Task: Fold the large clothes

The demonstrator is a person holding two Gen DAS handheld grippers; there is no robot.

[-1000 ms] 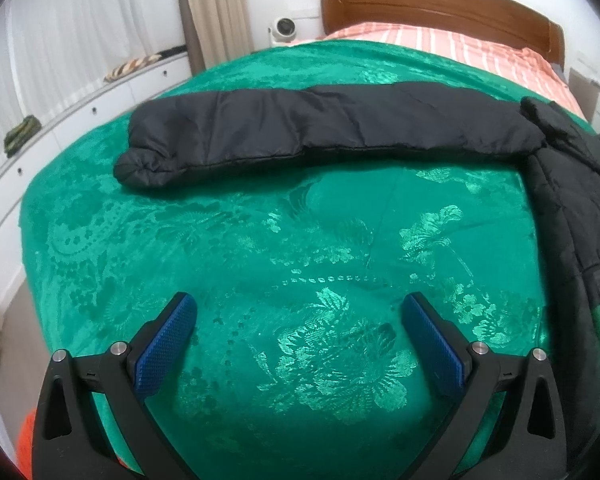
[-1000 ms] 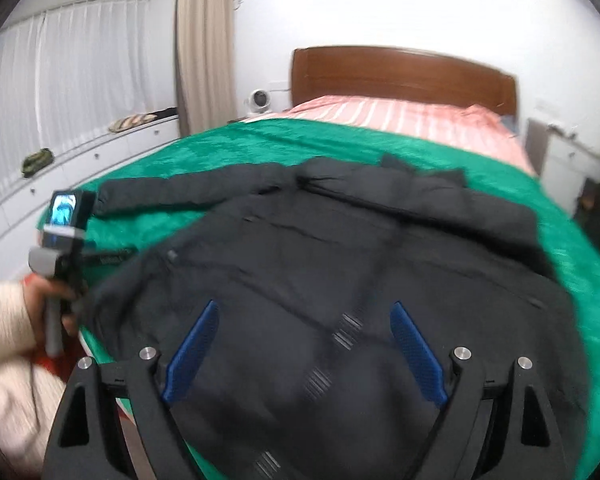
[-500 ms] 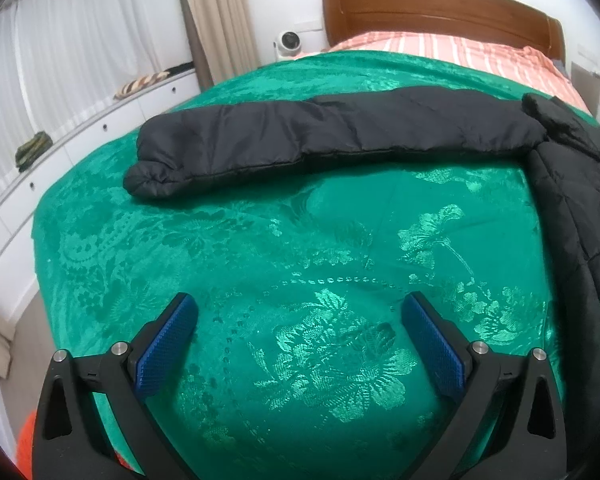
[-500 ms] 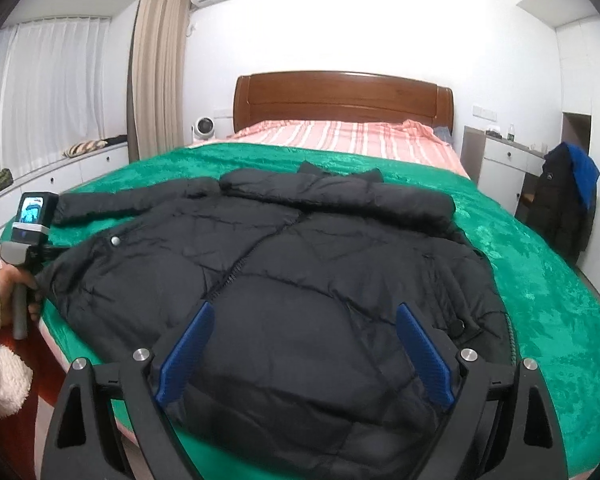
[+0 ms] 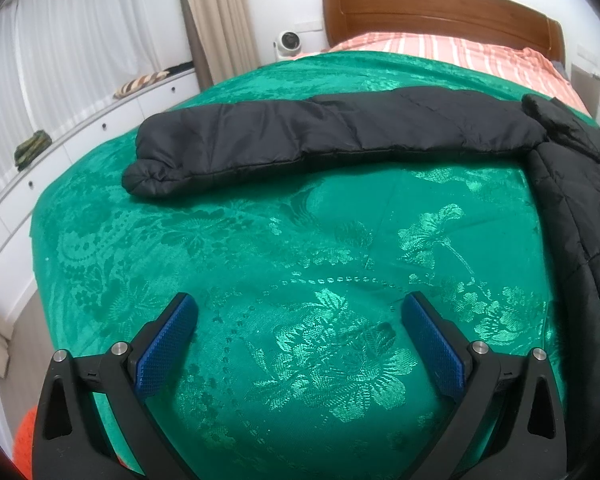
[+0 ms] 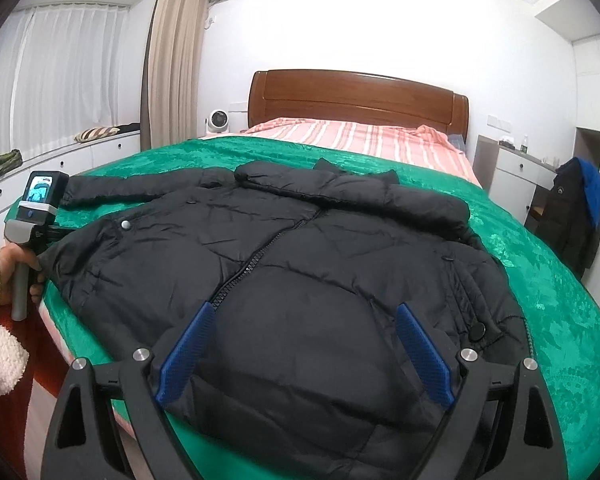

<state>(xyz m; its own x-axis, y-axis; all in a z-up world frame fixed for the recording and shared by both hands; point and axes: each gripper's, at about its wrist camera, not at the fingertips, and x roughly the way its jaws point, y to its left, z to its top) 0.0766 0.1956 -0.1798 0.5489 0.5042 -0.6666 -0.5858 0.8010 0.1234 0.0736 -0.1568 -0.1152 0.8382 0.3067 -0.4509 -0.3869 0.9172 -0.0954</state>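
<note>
A black puffer jacket (image 6: 300, 272) lies zipped and spread flat on the bed's green bedspread (image 5: 300, 280), one sleeve (image 5: 320, 136) outstretched; both left gripper (image 5: 298, 330) and right gripper (image 6: 302, 340) hover open and empty, folding seemingly not yet begun.

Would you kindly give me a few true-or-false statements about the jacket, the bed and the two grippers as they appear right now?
1. The black jacket lies front-up on the green bedspread. True.
2. The left gripper is clamped on a sleeve. False: it is open, over bare bedspread.
3. The jacket's left-side sleeve lies stretched out sideways. True.
4. The right gripper is shut on the hem. False: it is open and holds nothing.
5. The headboard is white metal. False: it is brown wood.
</note>
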